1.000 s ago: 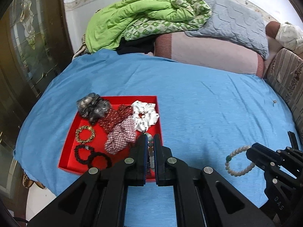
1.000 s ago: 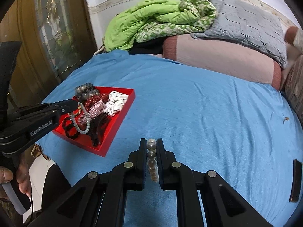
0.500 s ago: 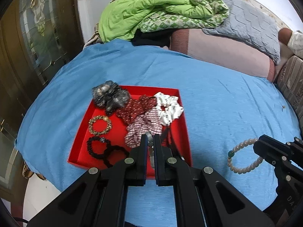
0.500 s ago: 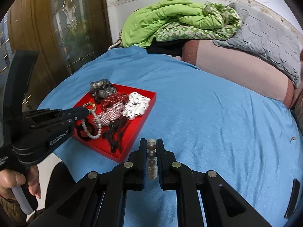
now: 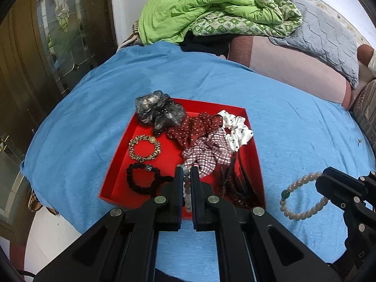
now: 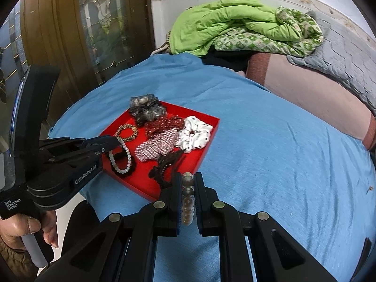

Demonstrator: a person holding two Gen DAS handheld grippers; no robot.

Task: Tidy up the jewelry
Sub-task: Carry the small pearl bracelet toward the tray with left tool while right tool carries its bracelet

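- Left wrist view: the left gripper [image 5: 186, 176] hung over the near edge of a red tray [image 5: 117, 176] on a blue bedspread [image 5: 293, 129], its jaws pressed together on a pale bead bracelet [image 5: 187, 191] that showed as a thin column of beads in the narrow gap.
- Inside the tray lay a grey scrunchie [image 5: 156, 112] at the far left corner, a dark red dotted scrunchie [image 5: 192, 129] and a white scrunchie [image 5: 237, 129] along the far edge, a checked scrunchie [image 5: 208, 152] at the middle, a gold bracelet [image 5: 145, 148] and a black bracelet [image 5: 141, 181] along the left side, and dark hair clips [image 5: 235, 183] by the right wall.
- At the right edge of that view the right gripper [image 5: 323, 183] held a cream bead bracelet [image 5: 303, 195] with one green bead, hanging above the bedspread just beside the tray.
- Right wrist view: the right gripper's jaws stood almost closed on the cream beads, stacked between the pads over the tray's near corner.
- At left a hand [image 6: 25, 230] carried the left gripper, whose pale bracelet dangled over the tray's left part.
- A green quilt [image 6: 235, 25] and grey pillow [image 6: 347, 54] lay piled at the bed's far end.
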